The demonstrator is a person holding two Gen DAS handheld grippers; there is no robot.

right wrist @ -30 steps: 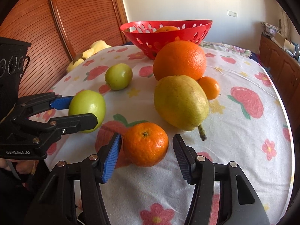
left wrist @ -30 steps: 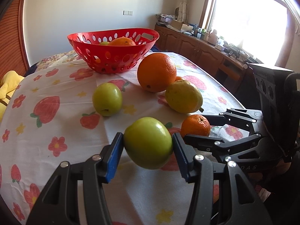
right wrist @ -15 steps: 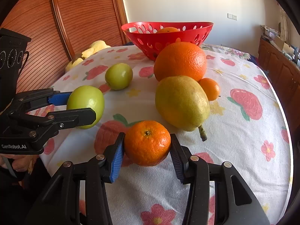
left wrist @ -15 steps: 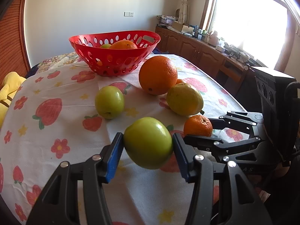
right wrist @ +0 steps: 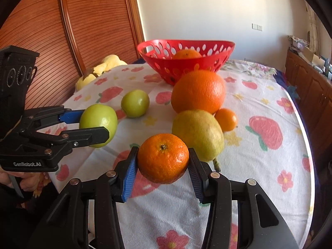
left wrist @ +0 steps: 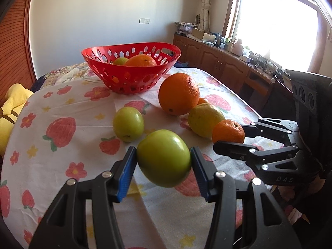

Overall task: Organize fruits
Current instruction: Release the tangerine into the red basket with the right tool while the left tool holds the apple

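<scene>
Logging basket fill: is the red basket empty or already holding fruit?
Holding fruit: an orange and a green fruit show inside the red basket.

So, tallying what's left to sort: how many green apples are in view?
3: one round green apple in the left gripper, one on the floral tablecloth, one partly hidden inside the red perforated basket; others may be hidden.

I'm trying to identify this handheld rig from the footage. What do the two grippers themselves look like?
Both look alike: the left gripper and right gripper have matte black linkage arms joined by silver rivets, ending in two fingers faced with ribbed blue pads. Seen from the side, the body is a black box with three round recesses. White lettering reads "GenRobot.AI" on the left one. No cables show.
</scene>
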